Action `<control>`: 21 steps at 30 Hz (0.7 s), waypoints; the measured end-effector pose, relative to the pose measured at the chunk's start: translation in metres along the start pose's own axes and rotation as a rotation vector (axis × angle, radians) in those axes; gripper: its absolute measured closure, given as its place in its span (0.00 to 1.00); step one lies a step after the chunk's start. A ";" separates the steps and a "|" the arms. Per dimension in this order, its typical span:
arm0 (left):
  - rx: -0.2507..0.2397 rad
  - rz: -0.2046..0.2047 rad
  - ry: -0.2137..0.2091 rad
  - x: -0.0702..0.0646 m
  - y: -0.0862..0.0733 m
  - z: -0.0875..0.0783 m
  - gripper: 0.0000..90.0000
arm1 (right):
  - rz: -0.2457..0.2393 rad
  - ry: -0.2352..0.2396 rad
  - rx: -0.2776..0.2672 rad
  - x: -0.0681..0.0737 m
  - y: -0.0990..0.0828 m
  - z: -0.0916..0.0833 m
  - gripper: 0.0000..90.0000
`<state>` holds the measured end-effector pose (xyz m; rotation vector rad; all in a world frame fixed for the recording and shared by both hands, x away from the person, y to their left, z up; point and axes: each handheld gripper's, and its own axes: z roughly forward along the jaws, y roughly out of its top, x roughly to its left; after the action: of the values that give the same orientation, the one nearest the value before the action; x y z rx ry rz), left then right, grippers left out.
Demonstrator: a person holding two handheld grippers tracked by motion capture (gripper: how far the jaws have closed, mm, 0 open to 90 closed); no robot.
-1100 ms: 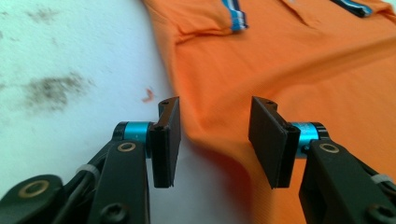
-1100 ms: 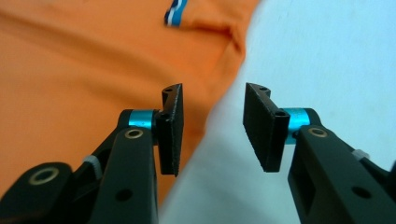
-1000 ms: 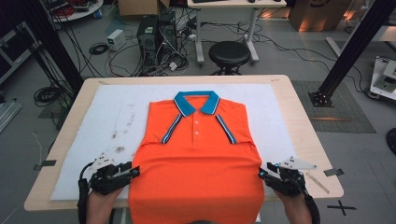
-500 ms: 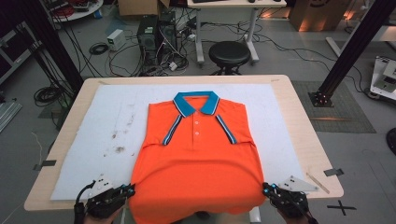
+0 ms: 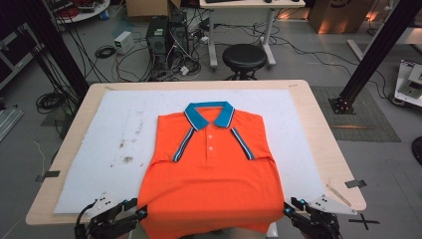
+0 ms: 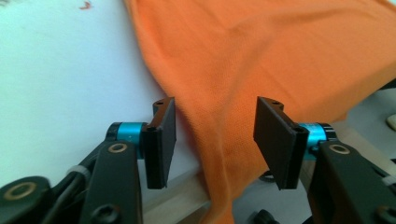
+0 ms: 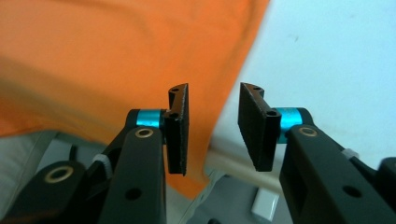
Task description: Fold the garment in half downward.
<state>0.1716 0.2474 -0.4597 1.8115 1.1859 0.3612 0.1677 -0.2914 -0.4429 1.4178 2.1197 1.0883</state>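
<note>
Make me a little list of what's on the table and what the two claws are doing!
shirt: orange polo shirt with blue collar, lying flat, buttons up, bottom edge hanging over the near table edge
under it: white mat on a wooden table
left claw: open, just opened, shirt's edge between its jaws, pads not pressing
right claw: open, just opened, at the shirt's other bottom corner
behind the table: black stool

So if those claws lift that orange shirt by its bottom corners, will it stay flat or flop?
Probably flop: the orange polo shirt already drapes limply over the table edge. It looks like light knit, so likely easy to lift. Its folded-in sleeves may well fall open.
</note>
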 end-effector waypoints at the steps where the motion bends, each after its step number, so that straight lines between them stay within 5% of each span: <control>1: -0.004 0.007 0.006 0.000 0.000 0.002 0.54 | -0.003 -0.007 -0.003 0.001 0.001 0.003 0.70; 3: -0.012 0.028 0.037 -0.001 0.001 0.005 0.59 | -0.019 -0.030 0.008 0.004 0.002 0.012 0.70; 6: -0.033 0.082 0.103 -0.003 -0.003 0.006 0.81 | -0.017 -0.063 0.033 0.005 0.005 0.026 0.73; 8: -0.026 0.084 0.105 -0.003 -0.002 0.005 0.93 | -0.023 -0.078 0.032 0.004 0.005 0.026 0.89; 9: -0.021 0.087 0.108 -0.003 -0.002 0.005 0.96 | -0.031 -0.043 0.038 0.003 0.005 0.024 0.98; 14: 0.040 0.095 0.067 -0.003 0.001 -0.004 0.97 | -0.078 -0.045 0.075 0.006 0.006 0.017 1.00; 18: 0.071 0.057 0.005 0.002 0.001 -0.011 0.96 | -0.087 -0.023 0.094 0.005 0.006 0.009 1.00; 19: 0.056 0.055 0.008 0.003 0.002 -0.012 0.92 | -0.077 -0.008 0.095 0.003 0.007 0.008 0.99; 21: 0.008 0.039 0.005 0.007 0.007 -0.014 0.69 | -0.052 0.011 0.052 0.000 0.010 0.007 0.88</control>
<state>0.1698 0.2600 -0.4479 1.8432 1.1585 0.3839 0.1786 -0.2871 -0.4399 1.3748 2.1952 1.0301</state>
